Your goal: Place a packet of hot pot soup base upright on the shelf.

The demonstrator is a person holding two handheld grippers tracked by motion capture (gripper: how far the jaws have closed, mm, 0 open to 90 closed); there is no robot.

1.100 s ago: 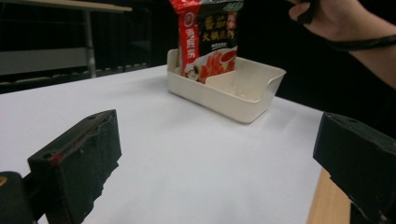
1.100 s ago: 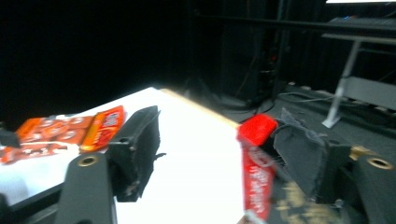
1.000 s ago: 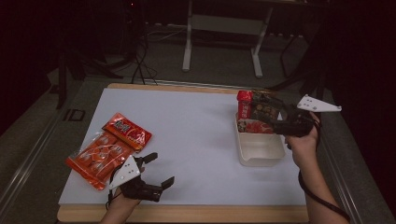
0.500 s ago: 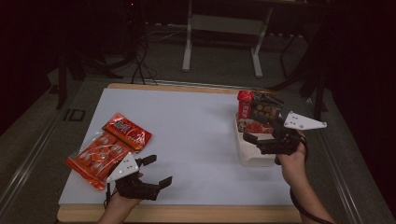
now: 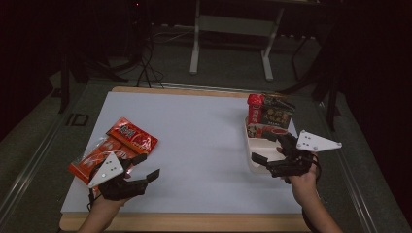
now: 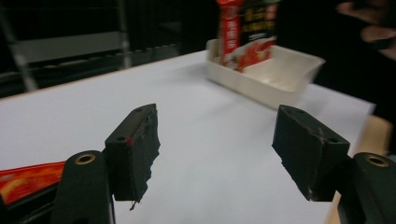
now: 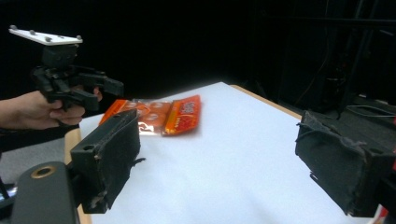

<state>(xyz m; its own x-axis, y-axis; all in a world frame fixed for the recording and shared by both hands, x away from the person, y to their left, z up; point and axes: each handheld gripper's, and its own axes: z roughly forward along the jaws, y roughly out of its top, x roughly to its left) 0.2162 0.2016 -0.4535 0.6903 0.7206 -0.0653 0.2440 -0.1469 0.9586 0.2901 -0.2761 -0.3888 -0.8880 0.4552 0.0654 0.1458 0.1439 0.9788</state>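
High view: left gripper (image 5: 145, 167) hovers at the table's (image 5: 204, 141) near-left corner, jaws released with nothing between them though they have just been closing. Orange snack packets (image 5: 114, 148) lie flat just beside it, apart from its jaws. Right gripper (image 5: 272, 150) hangs over the white tray's (image 5: 252, 162) near end, jaws spread, empty. Red packs (image 5: 267, 114) stand upright in the tray's far end.

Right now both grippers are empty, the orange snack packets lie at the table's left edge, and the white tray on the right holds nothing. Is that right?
Not quite: the white tray is not empty. The high view shows a red carton and a dark packet standing at its far end. The rest holds: the left gripper and right gripper are empty, and the orange snack packets lie at the left.
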